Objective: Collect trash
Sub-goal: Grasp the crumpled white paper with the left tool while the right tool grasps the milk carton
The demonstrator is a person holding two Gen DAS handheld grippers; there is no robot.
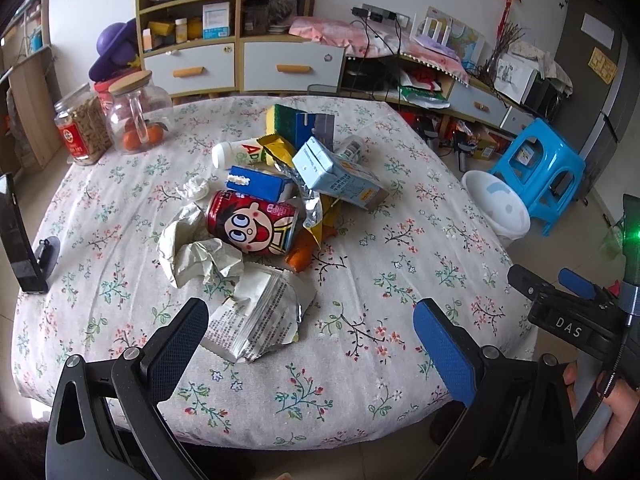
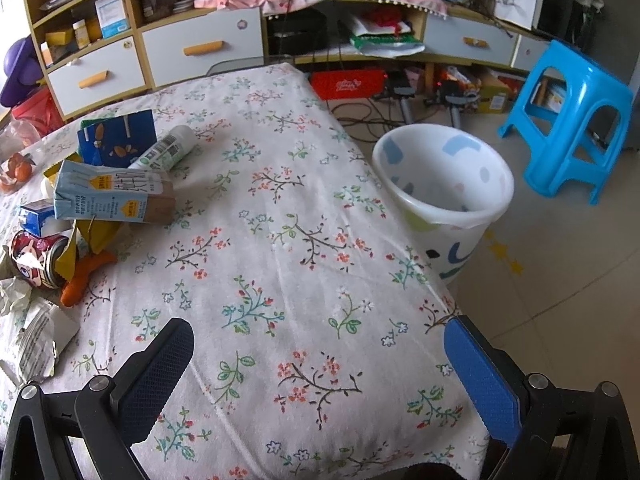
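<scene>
A pile of trash lies mid-table: a red cartoon can point(image 1: 252, 227), a light-blue carton point(image 1: 340, 174), a blue box point(image 1: 260, 184), a white bottle point(image 1: 240, 153), crumpled paper point(image 1: 196, 248) and a silver-white wrapper point(image 1: 260, 316). The can point(image 2: 34, 260) and the carton point(image 2: 112, 196) also show in the right wrist view. My left gripper point(image 1: 310, 344) is open and empty, just in front of the wrapper. My right gripper point(image 2: 318, 368) is open and empty over bare cloth at the table's right side. A white bin point(image 2: 444, 196) stands on the floor beside the table.
Two jars point(image 1: 116, 120) stand at the table's far left. A black phone stand point(image 1: 24, 240) is at its left edge. A blue stool point(image 2: 568, 120) stands behind the bin. Shelves and drawers point(image 1: 240, 40) line the wall.
</scene>
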